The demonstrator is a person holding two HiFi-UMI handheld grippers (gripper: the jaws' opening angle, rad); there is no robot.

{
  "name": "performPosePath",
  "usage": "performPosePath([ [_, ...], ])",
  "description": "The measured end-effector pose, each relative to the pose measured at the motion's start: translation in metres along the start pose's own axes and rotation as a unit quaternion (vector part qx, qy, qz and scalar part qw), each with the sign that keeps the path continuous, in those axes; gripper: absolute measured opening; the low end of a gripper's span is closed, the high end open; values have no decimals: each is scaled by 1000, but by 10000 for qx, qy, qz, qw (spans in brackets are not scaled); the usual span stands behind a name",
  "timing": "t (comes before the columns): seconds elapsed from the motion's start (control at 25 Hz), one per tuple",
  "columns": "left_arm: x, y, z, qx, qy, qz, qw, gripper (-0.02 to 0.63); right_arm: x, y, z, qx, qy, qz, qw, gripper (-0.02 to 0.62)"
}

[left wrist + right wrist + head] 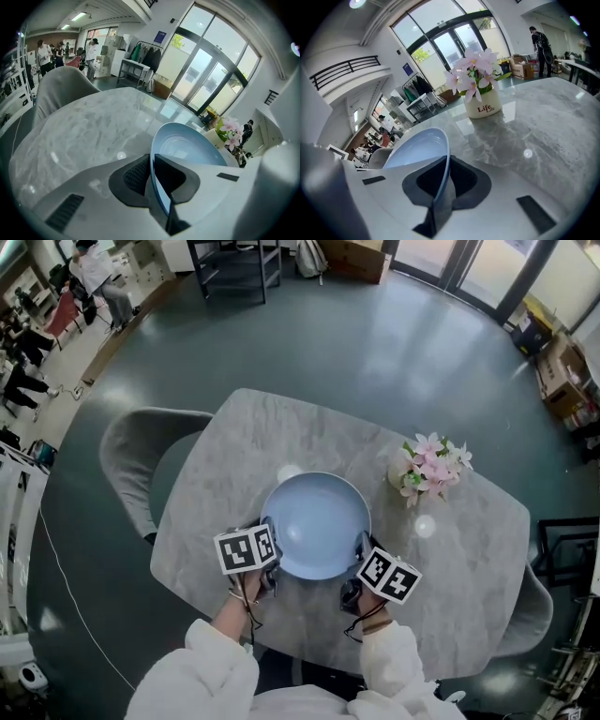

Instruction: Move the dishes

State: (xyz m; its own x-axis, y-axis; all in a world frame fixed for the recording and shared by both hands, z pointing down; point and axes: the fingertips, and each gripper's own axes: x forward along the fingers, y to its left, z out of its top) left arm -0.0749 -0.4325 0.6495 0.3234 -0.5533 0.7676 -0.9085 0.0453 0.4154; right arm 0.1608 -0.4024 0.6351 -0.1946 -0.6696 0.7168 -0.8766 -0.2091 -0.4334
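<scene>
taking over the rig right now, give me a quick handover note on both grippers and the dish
Left gripper: jaws shut on the near-left rim of the blue bowl.
Right gripper: jaws shut on the bowl's near-right rim.
Things: the bowl is empty and held between both grippers over the near middle of the marble table. I cannot tell whether its base touches the tabletop. A flower pot stands on the table to the bowl's right, apart from it.
Done: the bowl is gripped on both sides.
Left: probably set it down, making sure it sits flat, then open both jaws. Keep clear of the flower pot.
</scene>
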Motion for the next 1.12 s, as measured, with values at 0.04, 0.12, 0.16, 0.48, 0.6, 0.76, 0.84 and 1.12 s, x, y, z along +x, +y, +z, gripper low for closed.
performPosePath([
  [0.04, 4, 3, 0, -8, 10, 11, 10000, 21, 5, 0, -2, 8, 17, 0, 10000, 73],
  [0.12, 11, 8, -2, -42, 39, 19, 10000, 21, 13, -2, -4, -4, 51, -10, 10000, 74],
  [0.16, 15, 9, -4, -69, 50, 16, 10000, 21, 16, -3, -5, -15, 69, -16, 10000, 72],
  [0.48, 31, 20, -5, -155, -80, 25, 9998, 22, 36, -6, -11, -78, 59, 42, 9999, 72],
  [0.6, 31, 23, -5, -187, -133, 49, 9997, 22, 39, -6, -16, -62, 92, 92, 9999, 72],
  [0.76, 33, 25, -6, -177, -117, 100, 9997, 21, 40, -6, -22, -32, 192, 121, 9997, 72],
  [0.84, 34, 26, -6, -156, -113, 118, 9997, 22, 41, -6, -25, -12, 251, 154, 9996, 72],
  [1.12, 37, 26, -6, -101, -88, 119, 9998, 23, 43, -9, -29, -37, 300, 180, 9994, 72],
])
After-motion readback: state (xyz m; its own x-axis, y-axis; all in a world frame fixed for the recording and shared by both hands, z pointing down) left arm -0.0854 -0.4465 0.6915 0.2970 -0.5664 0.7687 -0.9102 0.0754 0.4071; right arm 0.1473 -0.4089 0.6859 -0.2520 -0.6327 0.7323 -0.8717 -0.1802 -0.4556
